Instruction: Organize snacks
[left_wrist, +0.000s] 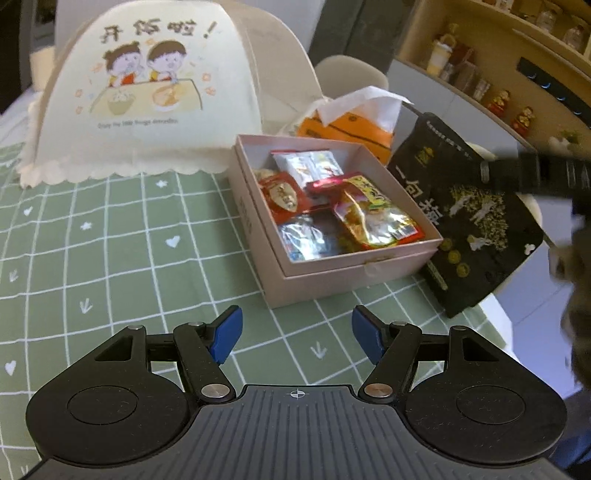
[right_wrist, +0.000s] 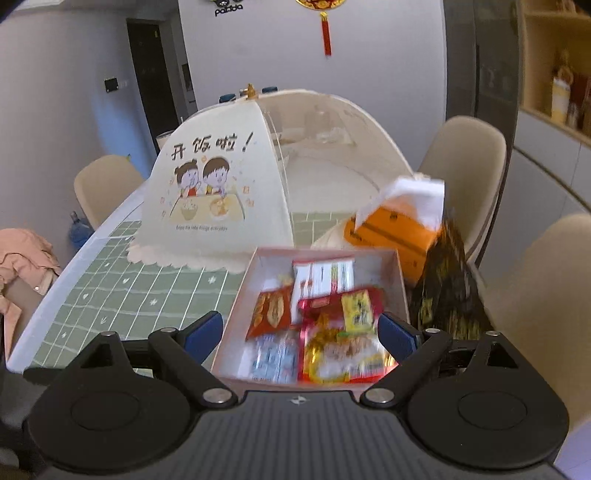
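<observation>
A pink open box (left_wrist: 354, 275) stands on the green checked tablecloth and holds several snack packets: a red-and-yellow packet (left_wrist: 373, 216), a small red packet (left_wrist: 282, 195), silver packets (left_wrist: 306, 164). The box also shows in the right wrist view (right_wrist: 236, 314). A large black snack bag (left_wrist: 465, 218) leans against the box's right side; in the right wrist view it (right_wrist: 448, 295) is blurred. My left gripper (left_wrist: 297, 334) is open and empty over the cloth, just in front of the box. My right gripper (right_wrist: 301, 332) is open and empty, held above the box's near end.
A cream dome food cover (left_wrist: 147, 92) with a cartoon print stands behind and left of the box. An orange tissue box (left_wrist: 347, 127) sits behind the pink box. Chairs (right_wrist: 469, 158) stand along the table's right edge. Shelves (left_wrist: 498, 55) line the right wall.
</observation>
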